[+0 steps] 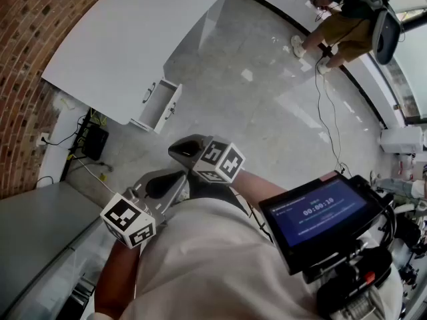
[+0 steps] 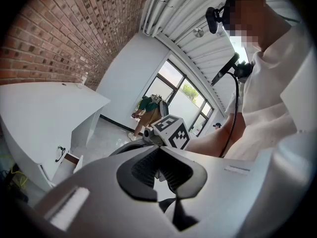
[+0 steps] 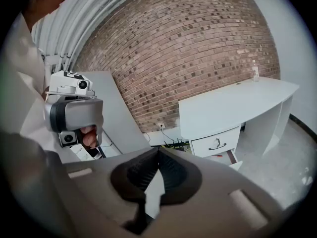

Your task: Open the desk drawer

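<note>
White surface (image 1: 127,39) against the brick wall (image 1: 27,79): lower drawer (image 1: 162,107) juts partly out, upper drawer (image 3: 213,142) sits flush. Left tongs (image 1: 163,182) and right tongs (image 1: 185,149) are both clenched on nothing. The drawers lie well apart at 11 o'clock in the head view, with the right tongs nearer.

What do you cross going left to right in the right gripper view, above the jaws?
The left gripper → grey tabletop → wall socket → white desk's drawers → small bottle on the desk top.
</note>
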Available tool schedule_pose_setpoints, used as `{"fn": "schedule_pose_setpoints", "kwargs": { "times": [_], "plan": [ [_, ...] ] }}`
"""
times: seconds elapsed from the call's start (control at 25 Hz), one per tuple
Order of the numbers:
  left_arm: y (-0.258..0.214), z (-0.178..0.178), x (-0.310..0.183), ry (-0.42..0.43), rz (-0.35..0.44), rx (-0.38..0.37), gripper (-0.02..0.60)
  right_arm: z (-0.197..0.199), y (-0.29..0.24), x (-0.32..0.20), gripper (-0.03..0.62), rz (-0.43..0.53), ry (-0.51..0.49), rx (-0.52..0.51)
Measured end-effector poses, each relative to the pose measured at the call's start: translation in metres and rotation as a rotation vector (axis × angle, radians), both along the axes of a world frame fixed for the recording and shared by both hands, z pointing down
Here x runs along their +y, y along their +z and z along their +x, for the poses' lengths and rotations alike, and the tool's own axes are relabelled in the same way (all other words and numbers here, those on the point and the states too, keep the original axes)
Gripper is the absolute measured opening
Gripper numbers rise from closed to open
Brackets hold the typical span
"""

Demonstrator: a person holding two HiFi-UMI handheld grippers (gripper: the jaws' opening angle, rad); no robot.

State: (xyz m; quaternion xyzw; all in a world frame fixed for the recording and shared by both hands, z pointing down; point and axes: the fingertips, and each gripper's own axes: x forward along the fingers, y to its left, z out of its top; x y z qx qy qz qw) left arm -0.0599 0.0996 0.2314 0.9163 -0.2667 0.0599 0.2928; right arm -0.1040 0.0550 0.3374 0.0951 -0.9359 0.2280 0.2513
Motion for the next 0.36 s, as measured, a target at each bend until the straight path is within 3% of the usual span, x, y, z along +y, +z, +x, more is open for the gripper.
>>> {"fn": "schedule_pose_setpoints", "kwargs": {
  "times": [0.36],
  "plan": [
    [0.0028, -0.0019, 0.0023, 0.006, -0.001, -0.007, 0.006, -0.0020, 0.0038, 0.0023, 0.002, 0.039, -0.031, 0.028]
  ]
}}
